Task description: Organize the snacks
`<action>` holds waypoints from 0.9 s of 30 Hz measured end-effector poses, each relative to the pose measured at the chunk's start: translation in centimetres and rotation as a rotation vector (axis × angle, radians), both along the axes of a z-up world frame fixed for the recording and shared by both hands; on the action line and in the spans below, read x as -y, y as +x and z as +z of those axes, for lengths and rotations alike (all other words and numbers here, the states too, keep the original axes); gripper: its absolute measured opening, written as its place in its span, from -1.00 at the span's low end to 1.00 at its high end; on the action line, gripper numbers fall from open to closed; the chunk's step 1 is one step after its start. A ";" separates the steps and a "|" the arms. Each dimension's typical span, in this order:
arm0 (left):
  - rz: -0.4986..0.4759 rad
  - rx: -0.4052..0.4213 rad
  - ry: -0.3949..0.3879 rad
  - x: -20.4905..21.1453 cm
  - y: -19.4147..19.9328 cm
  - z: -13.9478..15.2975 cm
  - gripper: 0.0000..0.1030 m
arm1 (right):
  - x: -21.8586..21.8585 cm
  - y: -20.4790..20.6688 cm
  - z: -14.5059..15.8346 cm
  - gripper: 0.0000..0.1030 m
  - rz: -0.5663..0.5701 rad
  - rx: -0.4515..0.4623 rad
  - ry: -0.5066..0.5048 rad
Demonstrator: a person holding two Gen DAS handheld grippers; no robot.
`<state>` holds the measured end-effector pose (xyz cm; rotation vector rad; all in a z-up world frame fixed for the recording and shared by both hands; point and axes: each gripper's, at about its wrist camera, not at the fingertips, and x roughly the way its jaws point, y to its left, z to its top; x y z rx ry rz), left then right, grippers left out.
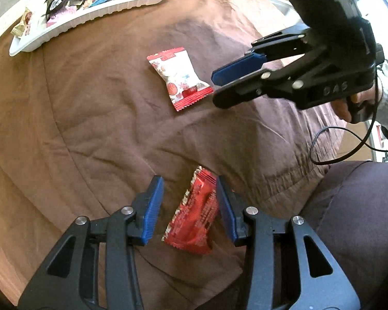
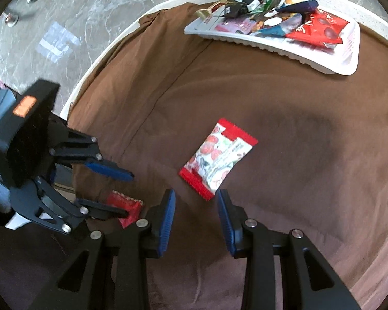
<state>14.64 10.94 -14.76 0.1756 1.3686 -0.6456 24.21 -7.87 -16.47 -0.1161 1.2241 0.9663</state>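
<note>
A red snack packet (image 1: 194, 217) lies on the brown cloth between the open fingers of my left gripper (image 1: 190, 184); the jaws straddle it without closing. It also shows in the right wrist view (image 2: 128, 206), partly hidden by the left gripper (image 2: 128, 195). A white-and-red packet (image 1: 179, 78) lies mid-cloth, also seen in the right wrist view (image 2: 218, 159). My right gripper (image 2: 196, 197) is open and empty, just short of that packet; in the left wrist view (image 1: 213, 86) its tips sit beside the packet's right corner.
A white tray (image 2: 328, 60) holding several mixed snack packets stands at the far side of the table; it also shows in the left wrist view (image 1: 38, 40). The brown cloth (image 2: 297, 155) is wrinkled. The table's white rim (image 2: 90, 77) and marble floor lie to the left.
</note>
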 end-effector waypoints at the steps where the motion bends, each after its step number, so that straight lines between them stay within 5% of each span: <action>1: -0.007 0.001 -0.002 0.2 -0.1 0.2 -0.21 | 0.0 -0.1 0.0 -0.26 0.000 0.003 -0.001; 9: -0.106 0.006 0.031 0.9 -2.0 0.6 -0.09 | -0.6 -0.2 0.1 -0.25 -0.024 0.030 -0.004; 13: -0.144 0.016 0.065 1.8 -2.5 -0.3 -0.09 | -1.5 -0.1 0.0 0.04 -0.038 0.065 -0.046; 20: -0.198 0.072 0.116 3.2 -3.1 -1.1 -0.09 | -3.0 0.6 0.1 0.07 -0.072 0.108 -0.090; 25: -0.214 0.095 0.126 3.5 -3.3 -1.2 -0.09 | -3.9 0.9 -0.2 -0.08 -0.079 0.147 -0.138; 27: -0.210 0.108 0.131 3.6 -3.4 -1.3 -0.09 | -3.9 1.0 -0.3 -0.30 -0.081 0.154 -0.150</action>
